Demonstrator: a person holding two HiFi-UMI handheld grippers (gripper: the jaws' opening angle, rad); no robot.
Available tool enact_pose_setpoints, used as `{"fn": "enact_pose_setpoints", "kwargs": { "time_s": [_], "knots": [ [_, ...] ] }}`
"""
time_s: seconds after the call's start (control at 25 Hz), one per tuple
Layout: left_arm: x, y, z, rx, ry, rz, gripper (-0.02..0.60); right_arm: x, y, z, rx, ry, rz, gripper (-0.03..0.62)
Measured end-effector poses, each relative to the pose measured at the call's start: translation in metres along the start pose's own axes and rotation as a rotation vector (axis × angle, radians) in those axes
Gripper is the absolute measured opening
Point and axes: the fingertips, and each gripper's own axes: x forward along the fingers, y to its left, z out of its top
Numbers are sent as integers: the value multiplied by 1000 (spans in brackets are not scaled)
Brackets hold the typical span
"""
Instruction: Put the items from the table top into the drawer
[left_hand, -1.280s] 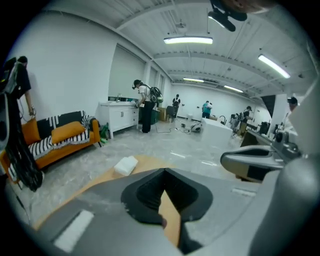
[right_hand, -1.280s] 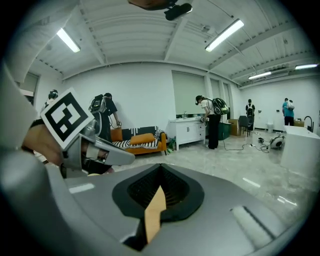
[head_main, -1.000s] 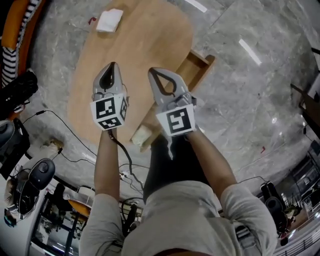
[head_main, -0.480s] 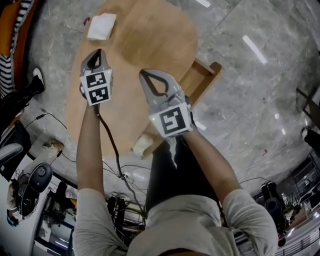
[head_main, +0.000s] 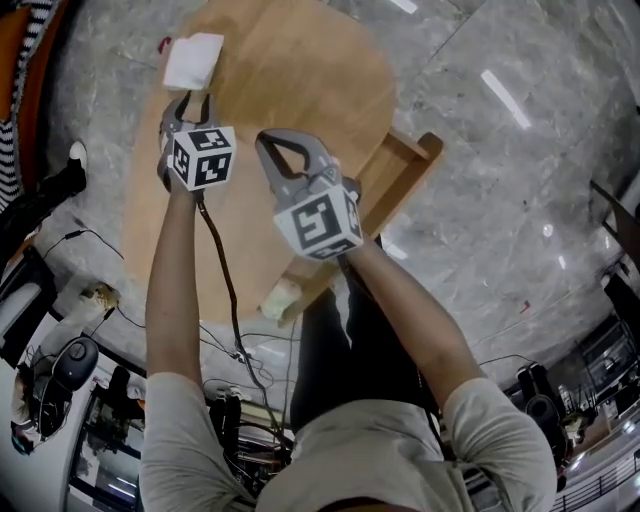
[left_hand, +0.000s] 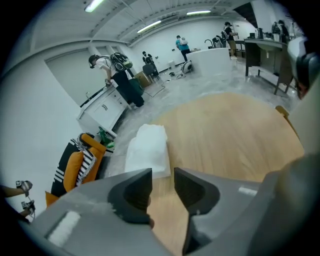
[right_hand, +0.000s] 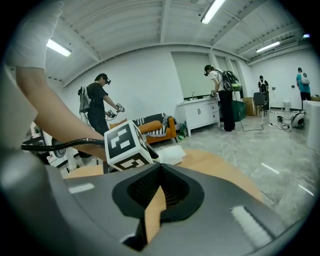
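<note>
A white folded packet lies at the far left edge of the round wooden table. My left gripper hovers just short of it, and its jaws are opening with nothing between them. In the left gripper view the packet shows right beyond the parted left gripper. My right gripper hangs over the middle of the table, shut and empty; its tips meet in the right gripper view. The open wooden drawer sticks out of the table's right side.
A black cable trails from the left gripper to the grey stone floor. A pale block sits under the table's near edge. An orange sofa with a striped cushion stands beyond the table, and people move about farther off.
Both grippers have sunk toward the table. The left one has swung left to the white packet and its jaws have parted. The right one stays shut.
</note>
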Motion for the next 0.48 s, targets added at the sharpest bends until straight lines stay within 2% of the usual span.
{"fn": "enact_pose_setpoints", "kwargs": {
  "time_s": [0.36,0.48],
  "knots": [
    [15,6,2,109,25,47,149,-20,-5,-10,-30,41,6,6],
    [15,4,5,102,32,37,62,-22,-15,-12,-1,37,-15,6]
  ]
}}
